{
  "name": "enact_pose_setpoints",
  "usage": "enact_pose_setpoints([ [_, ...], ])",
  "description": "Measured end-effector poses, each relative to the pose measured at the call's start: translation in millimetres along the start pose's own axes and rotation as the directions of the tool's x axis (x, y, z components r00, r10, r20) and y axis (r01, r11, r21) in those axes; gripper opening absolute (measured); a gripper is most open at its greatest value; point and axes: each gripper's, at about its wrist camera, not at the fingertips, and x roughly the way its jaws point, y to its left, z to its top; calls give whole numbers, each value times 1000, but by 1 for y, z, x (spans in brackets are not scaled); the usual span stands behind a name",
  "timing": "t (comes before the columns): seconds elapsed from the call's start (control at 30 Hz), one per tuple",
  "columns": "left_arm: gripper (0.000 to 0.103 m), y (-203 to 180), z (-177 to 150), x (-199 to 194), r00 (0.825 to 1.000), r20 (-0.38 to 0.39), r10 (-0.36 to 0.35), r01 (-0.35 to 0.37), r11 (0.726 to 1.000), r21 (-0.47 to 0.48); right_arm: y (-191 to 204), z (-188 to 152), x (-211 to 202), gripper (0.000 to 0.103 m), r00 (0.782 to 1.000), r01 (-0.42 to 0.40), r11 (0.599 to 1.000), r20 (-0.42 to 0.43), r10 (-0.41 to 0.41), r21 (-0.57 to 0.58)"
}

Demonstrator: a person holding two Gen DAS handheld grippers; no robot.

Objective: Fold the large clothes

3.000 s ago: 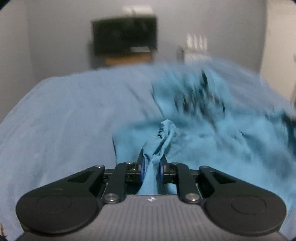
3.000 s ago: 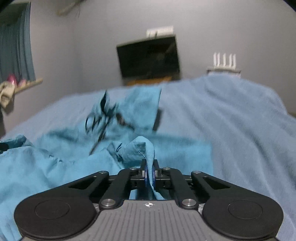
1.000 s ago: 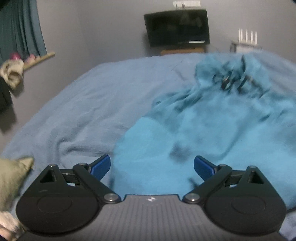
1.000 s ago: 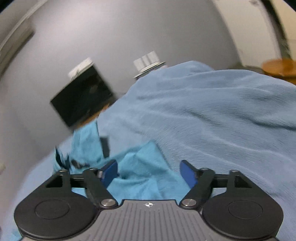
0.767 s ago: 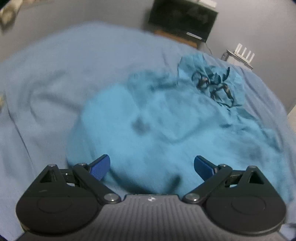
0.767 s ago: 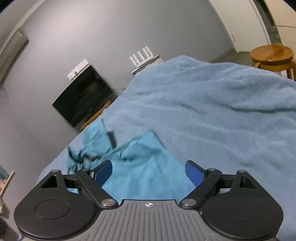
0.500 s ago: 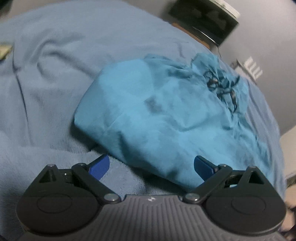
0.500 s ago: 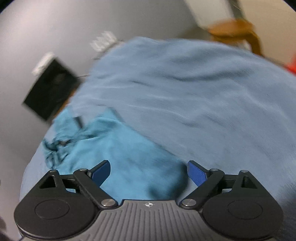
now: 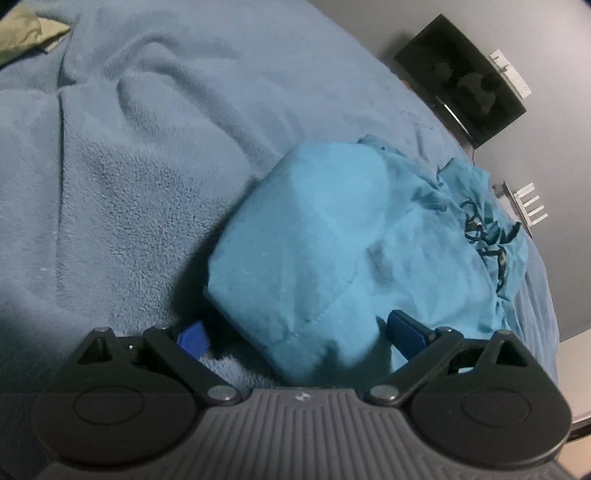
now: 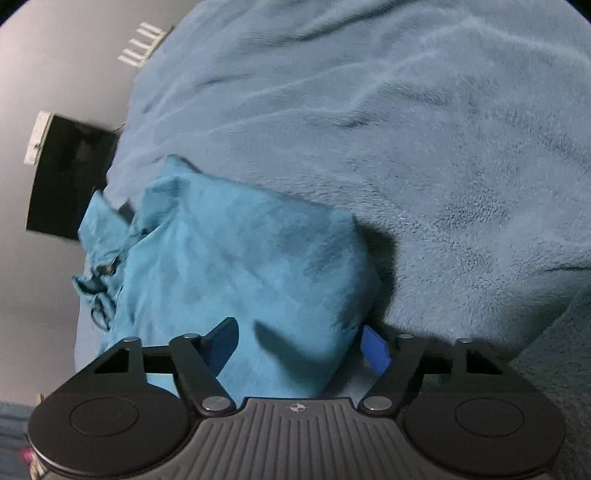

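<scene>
A teal garment (image 9: 317, 236) lies loosely folded on the blue fleece blanket (image 9: 122, 177), with black drawstrings bunched at its far end. My left gripper (image 9: 298, 331) is open and low over the near left corner of the fold. One pad rests beside the cloth and the other over it, neither pressing. In the right wrist view the same garment (image 10: 236, 258) fills the lower left. My right gripper (image 10: 299, 345) straddles its near right corner. Its jaws are closing with the cloth between them, and the blue pads (image 10: 375, 349) stand clear of it.
The blanket (image 10: 443, 147) spreads wide on both sides of the garment. A black screen (image 9: 461, 77) and a white router (image 9: 526, 203) stand by the grey wall beyond the bed. An olive cloth (image 9: 26, 33) lies at the far left.
Three seconds ago both grippers were shut on bunched cloth; now both are open. Over the last second both rolled and sank toward the garment's near corners, and the right jaws have narrowed.
</scene>
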Motion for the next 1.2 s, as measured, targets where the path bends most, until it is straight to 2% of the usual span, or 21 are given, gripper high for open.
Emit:
enact_pose_setpoints([
  [0.1,97,4,5,9,1000,2,-1,1,1000,-24,-1,2,15,65,1000,0,999,2,0,40],
  [0.13,92,5,6,11,1000,10,-5,5,1000,-24,0,2,18,62,1000,-15,999,16,15,40],
  [0.17,80,5,6,10,1000,25,-6,6,1000,-14,3,1,19,55,999,-29,999,36,28,32],
  [0.2,74,4,6,9,999,34,-5,5,1000,-3,6,-2,17,45,998,-41,999,57,41,7],
  [0.3,42,-1,5,2,998,67,-17,15,999,32,16,-7,5,27,991,-74,994,107,82,-81],
  [0.4,21,-3,4,-7,994,99,-42,39,999,33,24,-11,-7,17,976,-127,983,159,148,-135],
  [0.47,14,-6,3,-14,993,102,-62,58,998,40,24,-12,-20,13,964,-161,973,184,191,-167],
  [0.57,13,-14,-1,-28,993,93,-75,67,994,81,33,-14,-36,9,942,-183,957,239,236,-224],
  [0.63,12,-21,-5,-42,993,82,-79,69,990,121,31,-11,-49,9,936,-190,957,253,244,-220],
  [0.73,12,-30,-9,-65,996,59,-72,59,979,196,29,-5,-68,9,939,-177,962,257,229,-210],
  [0.87,13,-34,-17,-83,1000,2,-13,12,957,288,36,-4,-90,9,951,-124,958,245,190,-260],
  [0.93,18,-31,-16,-78,998,-51,27,-12,963,270,37,3,-89,18,969,-81,968,209,133,-239],
  [0.97,24,-30,-15,-77,998,-58,36,-19,965,262,35,8,-85,26,976,-52,979,200,92,-199],
  [1.0,32,-31,-14,-78,998,-47,44,-31,966,256,32,14,-81,40,979,-23,987,196,55,-160],
  [1.03,36,-31,-11,-81,998,-24,58,-50,966,255,32,18,-78,46,977,-9,992,209,36,-128],
  [1.1,57,-35,-10,-93,991,68,111,-125,958,259,33,21,-83,73,951,12,994,307,21,-105],
  [1.13,62,-34,-11,-100,985,117,130,-156,953,258,37,21,-89,79,930,46,992,368,0,-116],
  [1.17,67,-33,-11,-109,974,177,143,-185,949,256,42,20,-93,82,911,64,989,413,-4,-133],
  [1.2,68,-33,-9,-116,966,217,140,-195,947,255,46,20,-96,82,900,66,985,436,10,-159],
])
